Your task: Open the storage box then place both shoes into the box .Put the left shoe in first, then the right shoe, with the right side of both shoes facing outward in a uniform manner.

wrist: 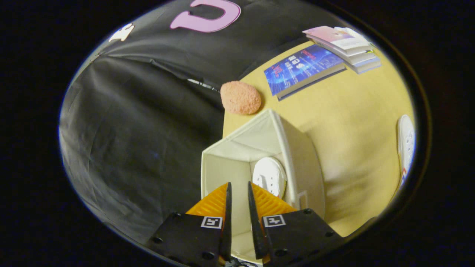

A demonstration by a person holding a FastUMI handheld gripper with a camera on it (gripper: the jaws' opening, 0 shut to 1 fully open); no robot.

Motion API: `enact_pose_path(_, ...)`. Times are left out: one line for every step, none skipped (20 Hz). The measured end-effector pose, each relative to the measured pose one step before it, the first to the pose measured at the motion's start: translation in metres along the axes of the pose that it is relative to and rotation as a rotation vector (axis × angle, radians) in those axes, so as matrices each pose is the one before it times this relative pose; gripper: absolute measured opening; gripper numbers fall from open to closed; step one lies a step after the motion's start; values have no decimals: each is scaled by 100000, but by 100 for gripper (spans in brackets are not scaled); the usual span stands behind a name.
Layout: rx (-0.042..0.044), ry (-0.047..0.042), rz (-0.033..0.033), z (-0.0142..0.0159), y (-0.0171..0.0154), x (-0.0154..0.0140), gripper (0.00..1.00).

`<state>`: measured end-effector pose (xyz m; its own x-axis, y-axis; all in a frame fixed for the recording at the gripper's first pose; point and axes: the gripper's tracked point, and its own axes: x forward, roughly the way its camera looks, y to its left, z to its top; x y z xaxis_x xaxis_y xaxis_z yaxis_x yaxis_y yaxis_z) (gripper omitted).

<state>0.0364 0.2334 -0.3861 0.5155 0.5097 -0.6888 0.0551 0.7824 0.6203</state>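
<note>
- The gripper [237, 189] hangs above the open mouth of the storage box [304, 163], looking down into it, its fingers [227, 207] drawn near to each other with a narrow gap between and nothing in that gap.
- The box stands on the yellow surface [356, 122] at the edge that meets the black cloth wall; its top is open and its pale lining shows.
- One white shoe [270, 176] already lies inside the box, against the wall on the side toward the surface, just ahead of the fingers.
- The other white shoe [406, 144] still lies out on the surface, well apart from the box.
- Judging by this, the box is opened and the first shoe is in; the step in hand looks like letting go and coming away from the box.
- The next move calls for lifting clear of the box rim, crossing to the second shoe, spreading the fingers and taking it so that it can go in facing the same way as the first.
- An orange sponge [240, 97] sits beyond the box at the surface's edge, and books [304, 70] lie farther off; neither is in the path.
</note>
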Motion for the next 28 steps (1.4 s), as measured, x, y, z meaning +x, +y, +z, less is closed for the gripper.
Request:
enact_pose_path(1110,-2910,382,1400,-358,-1205,27)
enact_pose_path(1147,-2738,-92,1466,-639,-895,28)
enact_pose_path(795,-2803,-763,1403,-854,-938,28)
enact_pose_path(744,-2631,-1253,1430,-1108,-902,28)
enact_pose_path(441,-2401,-1310,1285,-1097,-843,28)
enact_pose_path(161,-2481,-1812,1298,-1381,-839,28)
enact_pose_path(-125,-1974,-2152,1028,-1484,-744,28)
enact_pose_path(-60,-1775,-2109,1030,-1557,-774,28)
enact_pose_path(-30,-1479,-2257,684,-1579,-619,28)
enact_pose_path(52,-1167,-2386,683,-1760,-597,28)
enact_pose_path(-193,-695,-2508,324,-1693,-632,28)
enact_pose_path(-381,-399,-2416,256,-1769,-638,28)
enact_pose_path(-347,-368,-2717,-139,-1469,110,28)
enact_pose_path(-207,44,-2378,240,-1774,-1842,28)
enact_pose_path(-49,99,-2359,-213,-1551,-484,28)
enact_pose_path(221,370,-2194,-360,-1569,-353,28)
enact_pose_path(594,430,-2003,-471,-1381,-245,28)
enact_pose_path(490,640,-2156,-573,-1464,-223,28)
enact_pose_path(495,646,-2222,-664,-1402,-171,28)
enact_pose_path(475,1063,-2190,-811,-1396,-67,28)
enact_pose_path(593,1048,-1799,-804,-1194,-70,28)
enact_pose_path(189,1171,-1989,-832,-1177,-62,28)
enact_pose_path(-385,985,-2160,-824,-1199,91,28)
enact_pose_path(-807,938,-2265,-756,-1175,-69,28)
enact_pose_path(-858,379,-1884,-580,-889,-69,28)
enact_pose_path(-902,356,-1908,-355,-802,-32,28)
enact_pose_path(-644,174,-602,-335,-384,-59,28)
enact_pose_path(-605,348,-952,-236,-430,164,33)
